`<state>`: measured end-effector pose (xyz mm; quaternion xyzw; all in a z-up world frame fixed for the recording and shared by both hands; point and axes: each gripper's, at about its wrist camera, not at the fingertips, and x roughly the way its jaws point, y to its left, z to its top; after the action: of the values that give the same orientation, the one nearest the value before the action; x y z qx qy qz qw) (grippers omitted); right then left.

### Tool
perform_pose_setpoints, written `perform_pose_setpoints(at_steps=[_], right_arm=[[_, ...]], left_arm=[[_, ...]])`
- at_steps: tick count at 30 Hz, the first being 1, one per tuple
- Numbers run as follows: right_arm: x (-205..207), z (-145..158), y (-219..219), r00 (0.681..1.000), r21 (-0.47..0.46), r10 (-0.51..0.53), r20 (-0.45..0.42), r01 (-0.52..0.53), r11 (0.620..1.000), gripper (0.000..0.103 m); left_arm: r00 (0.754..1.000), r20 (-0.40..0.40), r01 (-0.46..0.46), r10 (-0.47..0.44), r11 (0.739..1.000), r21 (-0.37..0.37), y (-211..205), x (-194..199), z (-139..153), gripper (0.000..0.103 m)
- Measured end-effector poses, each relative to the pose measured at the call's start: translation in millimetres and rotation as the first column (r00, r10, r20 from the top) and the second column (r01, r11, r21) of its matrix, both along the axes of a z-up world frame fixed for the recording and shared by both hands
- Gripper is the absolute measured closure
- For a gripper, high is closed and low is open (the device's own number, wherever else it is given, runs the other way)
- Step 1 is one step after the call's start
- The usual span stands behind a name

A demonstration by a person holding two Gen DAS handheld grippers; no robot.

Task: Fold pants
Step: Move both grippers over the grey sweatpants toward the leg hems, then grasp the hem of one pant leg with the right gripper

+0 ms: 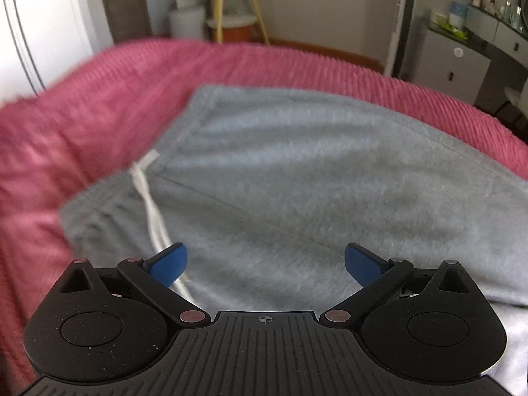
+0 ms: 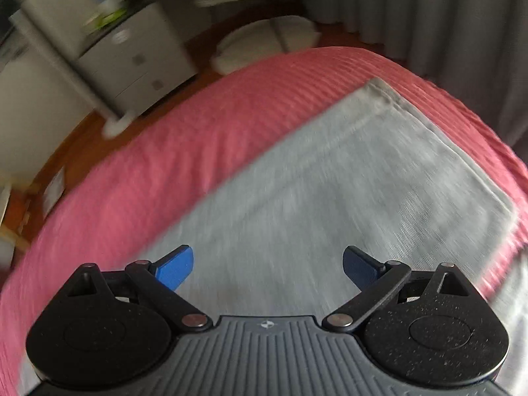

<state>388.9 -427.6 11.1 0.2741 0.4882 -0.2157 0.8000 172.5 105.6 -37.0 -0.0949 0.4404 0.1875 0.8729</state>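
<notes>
Left tongs: our left tongs (image 1: 265,264) stand spread wide, blue pads well apart, nothing between them; they hover over the waist end of the pants.

Right tongs: our right tongs (image 2: 268,265) are likewise spread and hold nothing; they hang above the leg end. This view is smeared by motion, so we read fine detail there with caution.

Pants: the soft grey fleece sweatpants (image 1: 297,178) lie flat on the bed, seemingly already doubled leg over leg, with the waistband toward the left view's left side and the hem corner (image 2: 379,90) at the far end of the right view.

Drawstring: a white cotton cord (image 1: 148,194) trails from the waistband and runs under the left blue pad (image 1: 170,264); we cannot tell whether it touches it.

Bed: a pink ribbed bedspread (image 1: 99,99) carries the garment, its ridged pile likely to grip the fleece a little.

Handling: we judge the cloth light, limp and thick, not fragile and not slippery. It will sag and drape from any pinch, and both layers must be caught together or the top one will slide off the lower.

Where to hold: we would pinch the stiffer edges, the elastic waistband (image 1: 99,204) with the left and the hemmed cuff with the right, close to the corners, keeping the loose cord out of the bite.

Risk: a grip on mid-fabric would bunch it and spoil the flat lie.
</notes>
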Motion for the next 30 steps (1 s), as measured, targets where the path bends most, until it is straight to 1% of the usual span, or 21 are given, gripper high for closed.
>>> perform_pose_setpoints(at_steps=[1, 2, 5, 6, 7, 8, 9, 10, 11, 12, 13, 14, 15, 18, 19, 21, 23, 25, 27, 28, 30], right_arm=[[13, -1, -6, 1.0, -0.01, -0.028, 0.003, 0.028, 1.0, 0.006], [24, -6, -10, 0.999, -0.01, -0.05, 0.002, 0.05, 0.999, 0.006], [55, -32, -23, 0.991, -0.014, -0.129, -0.036, 0.128, 0.992, 0.007], [61, -43, -24, 0.986, -0.004, -0.159, -0.055, 0.159, 0.987, 0.009], [66, -51, -27, 0.976, -0.013, -0.197, -0.092, 0.196, 0.98, 0.015], [70, -59, -30, 0.967, -0.029, -0.225, -0.12, 0.223, 0.974, 0.018], [71, -61, -30, 0.963, -0.055, -0.238, -0.128, 0.233, 0.971, 0.025], [72, -64, -29, 0.966, -0.087, -0.228, -0.125, 0.219, 0.972, 0.038], [72, -65, -26, 0.97, -0.126, -0.207, -0.124, 0.192, 0.973, 0.047], [71, -66, -24, 0.974, -0.165, -0.18, -0.134, 0.158, 0.974, 0.062], [66, -63, -23, 0.981, -0.177, -0.149, -0.123, 0.126, 0.976, 0.084], [60, -60, -22, 0.987, -0.167, -0.126, -0.101, 0.108, 0.98, 0.093], [47, -54, -25, 0.993, -0.133, -0.101, -0.061, 0.092, 0.987, 0.098], [-6, -33, -30, 0.995, -0.028, -0.069, 0.068, 0.071, 0.997, 0.099], [-37, -23, -33, 0.99, 0.013, -0.069, 0.123, 0.068, 0.998, 0.099], [-100, -4, -32, 0.975, 0.057, -0.057, 0.217, 0.046, 0.997, 0.099], [-177, 12, -24, 0.953, 0.071, -0.034, 0.301, 0.013, 0.997, 0.099], [-250, 15, -12, 0.946, 0.065, -0.006, 0.323, -0.016, 0.998, 0.099], [-314, 2, 0, 0.955, 0.077, 0.005, 0.297, -0.029, 0.997, 0.099], [-334, -10, 2, 0.961, 0.089, 0.0, 0.275, -0.025, 0.996, 0.099], [-360, -36, 5, 0.982, 0.122, 0.003, 0.191, -0.027, 0.992, 0.099]], left_arm=[[1.0, -0.001, -0.005, 0.005, 0.999, -0.039, 7, 5, -4, 0.0], [1.0, 0.001, -0.013, 0.013, 0.998, -0.059, 9, 8, -7, 0.0], [0.999, 0.034, -0.031, 0.034, 0.995, -0.09, 11, 14, -12, 0.0], [0.998, 0.045, -0.04, 0.044, 0.995, -0.09, 12, 16, -14, 0.0], [0.997, 0.061, -0.043, 0.048, 0.995, -0.089, 13, 18, -16, 0.0], [0.996, 0.068, -0.045, 0.051, 0.995, -0.088, 14, 21, -18, 0.0], [0.996, 0.074, -0.051, 0.057, 0.995, -0.086, 16, 22, -20, 0.0], [0.994, 0.087, -0.059, 0.066, 0.995, -0.086, 17, 23, -24, 0.0], [0.992, 0.104, -0.061, 0.07, 0.994, -0.087, 19, 21, -26, 0.0], [0.99, 0.122, -0.063, 0.075, 0.993, -0.095, 19, 18, -28, 0.0], [0.987, 0.139, -0.067, 0.083, 0.991, -0.116, 21, 14, -31, 0.0], [0.983, 0.162, -0.066, 0.089, 0.988, -0.14, 22, 8, -31, 0.0], [0.979, 0.183, -0.059, 0.091, 0.984, -0.17, 25, 3, -31, 0.0], [0.975, 0.202, -0.045, 0.094, 0.971, -0.233, 32, -6, -25, 0.0], [0.974, 0.206, -0.045, 0.094, 0.971, -0.233, 33, -9, -21, 0.0], [0.964, 0.247, -0.043, 0.102, 0.972, -0.232, 33, -18, -12, 0.0], [0.952, 0.289, -0.023, 0.098, 0.967, -0.254, 33, -26, -4, 0.0], [0.946, 0.318, 0.023, 0.068, 0.961, -0.274, 33, -31, 0, 0.0], [0.945, 0.323, 0.054, 0.046, 0.954, -0.294, 34, -31, 0, 0.0], [0.948, 0.315, 0.057, 0.046, 0.949, -0.309, 35, -28, 0, 0.0], [0.949, 0.312, 0.073, 0.04, 0.936, -0.344, 39, -20, -1, 0.001]])
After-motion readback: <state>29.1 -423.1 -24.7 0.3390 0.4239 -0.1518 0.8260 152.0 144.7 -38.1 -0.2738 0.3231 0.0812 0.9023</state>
